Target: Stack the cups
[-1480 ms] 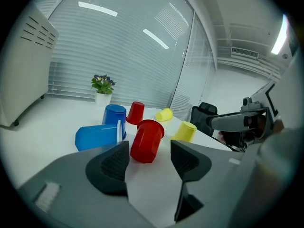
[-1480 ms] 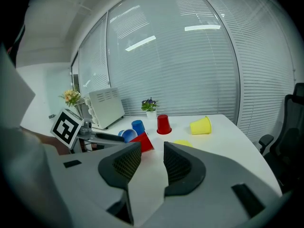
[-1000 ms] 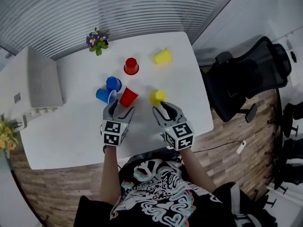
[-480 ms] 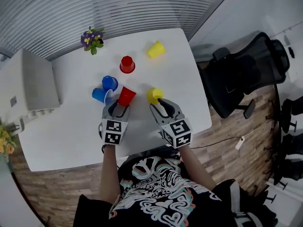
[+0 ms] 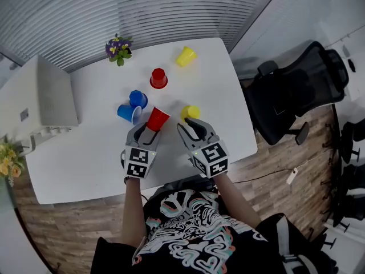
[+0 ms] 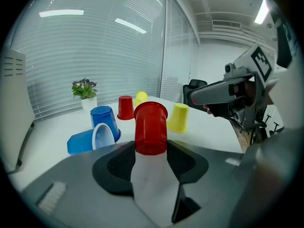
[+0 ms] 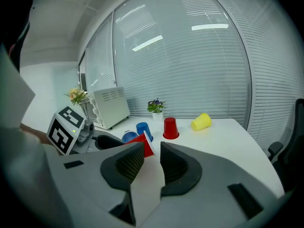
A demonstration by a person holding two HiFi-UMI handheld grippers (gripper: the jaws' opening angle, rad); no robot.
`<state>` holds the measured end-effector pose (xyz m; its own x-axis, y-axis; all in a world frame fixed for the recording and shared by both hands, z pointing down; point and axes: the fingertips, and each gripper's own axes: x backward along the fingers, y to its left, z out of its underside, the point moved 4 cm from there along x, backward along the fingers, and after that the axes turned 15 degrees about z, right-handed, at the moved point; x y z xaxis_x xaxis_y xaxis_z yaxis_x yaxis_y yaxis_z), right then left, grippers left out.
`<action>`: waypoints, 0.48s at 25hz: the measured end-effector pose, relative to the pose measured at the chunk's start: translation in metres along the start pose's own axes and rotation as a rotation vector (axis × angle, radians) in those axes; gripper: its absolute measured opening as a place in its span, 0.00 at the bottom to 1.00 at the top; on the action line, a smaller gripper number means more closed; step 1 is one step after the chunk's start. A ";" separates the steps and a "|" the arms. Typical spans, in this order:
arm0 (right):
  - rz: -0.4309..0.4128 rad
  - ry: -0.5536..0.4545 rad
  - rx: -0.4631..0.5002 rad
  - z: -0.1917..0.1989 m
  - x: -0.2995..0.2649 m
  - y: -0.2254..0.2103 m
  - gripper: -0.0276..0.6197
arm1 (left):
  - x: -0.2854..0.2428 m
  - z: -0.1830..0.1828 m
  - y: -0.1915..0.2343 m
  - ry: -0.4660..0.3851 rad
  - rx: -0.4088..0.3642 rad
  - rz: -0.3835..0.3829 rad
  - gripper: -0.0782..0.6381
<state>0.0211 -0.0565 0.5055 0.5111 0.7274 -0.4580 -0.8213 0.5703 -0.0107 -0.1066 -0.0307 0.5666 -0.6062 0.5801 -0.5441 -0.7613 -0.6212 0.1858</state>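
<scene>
Since left gripper [image 6: 151, 148] just closed on tipped red cup [image 6: 150, 125] (base pinched), its axis runs fwd along jaws, mouth twd standing red cup [image 6: 125, 108] ahead.

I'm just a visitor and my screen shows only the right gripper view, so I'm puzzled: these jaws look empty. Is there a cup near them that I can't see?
Observer: Yes. The head view shows a yellow cup on the table just ahead of the right gripper, whose empty jaws have just been closing.
Operator: Standing or tipped over?
Observer: The left gripper view shows it upside down on its rim.
Operator: And the red cup peeking past my jaw?
Observer: The left gripper holds it. Its own view shows the jaws, which have just been closing, clamped on the cup's sides.
</scene>
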 end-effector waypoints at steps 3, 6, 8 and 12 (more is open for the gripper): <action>-0.021 -0.037 0.032 -0.011 -0.002 0.012 0.17 | 0.006 -0.002 -0.009 -0.008 -0.037 0.014 0.40; -0.040 -0.059 0.064 -0.018 -0.004 0.022 0.15 | 0.012 -0.006 -0.017 -0.017 -0.076 0.027 0.40; -0.047 -0.071 0.091 -0.021 -0.005 0.027 0.13 | 0.013 -0.008 -0.023 -0.018 -0.089 0.047 0.40; -0.075 -0.091 0.126 -0.018 -0.005 0.038 0.06 | 0.016 -0.009 -0.032 -0.022 -0.094 0.082 0.40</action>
<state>-0.0168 -0.0457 0.4909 0.5955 0.7091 -0.3777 -0.7446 0.6636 0.0720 -0.0897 -0.0066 0.5443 -0.6715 0.5358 -0.5118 -0.6844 -0.7133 0.1512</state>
